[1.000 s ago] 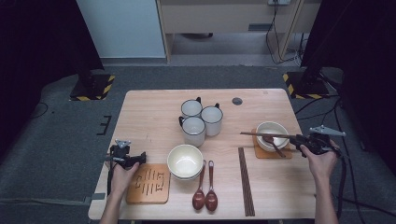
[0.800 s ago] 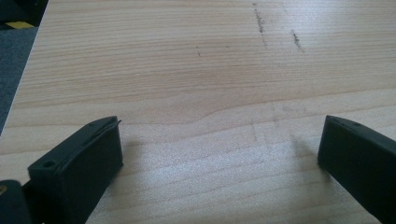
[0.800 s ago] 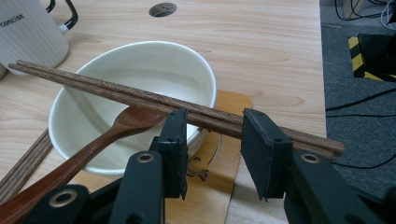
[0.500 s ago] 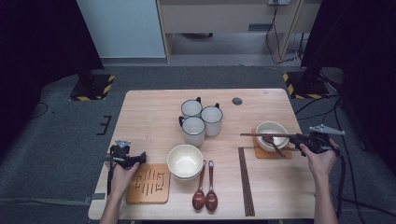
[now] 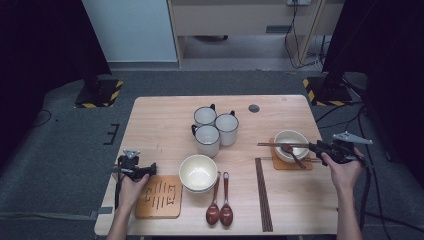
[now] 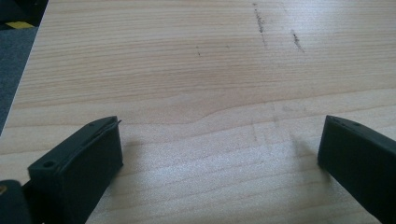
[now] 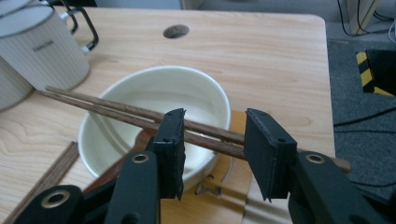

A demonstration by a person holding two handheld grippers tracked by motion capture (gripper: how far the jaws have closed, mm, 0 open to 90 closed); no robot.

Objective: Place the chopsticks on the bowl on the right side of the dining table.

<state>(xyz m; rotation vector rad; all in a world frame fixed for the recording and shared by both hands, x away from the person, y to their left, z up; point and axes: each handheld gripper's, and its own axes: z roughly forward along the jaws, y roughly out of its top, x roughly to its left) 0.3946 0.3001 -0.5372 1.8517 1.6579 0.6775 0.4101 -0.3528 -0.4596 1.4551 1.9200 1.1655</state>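
The step in hand is the laying of a pair of chopsticks [image 7: 140,114] across the white bowl [image 5: 291,145] near the right edge of the desk [image 5: 165,120]. The bowl stands on a small orange mat [image 5: 305,164] and has a brown spoon [image 5: 291,152] inside it. The chopsticks rest on the rim of the bowl and point toward the middle of the desk.

The right claw [image 7: 212,154] stands about half open. In the right gripper view the chopsticks pass between its jaws, but the pads do not press on them, so the claw has hold of nothing; its jaws have just been opening. This looks like the release after the placing.

The left claw [image 6: 219,154] is wide open and empty. It hovers low over the bare wood near the left edge of the desk, just beside the wooden coaster [image 5: 159,196].

The next move probably calls for a straight pull back of the right claw, so that the jaws do not push the chopsticks off the rim.

Compared with the earlier high view, nothing on the desk has changed place: the three mugs [image 5: 215,127], the second bowl [image 5: 198,172], the two spoons [image 5: 220,210] and the other chopsticks [image 5: 263,195] lie as they did. Both hands are also in the same spots.
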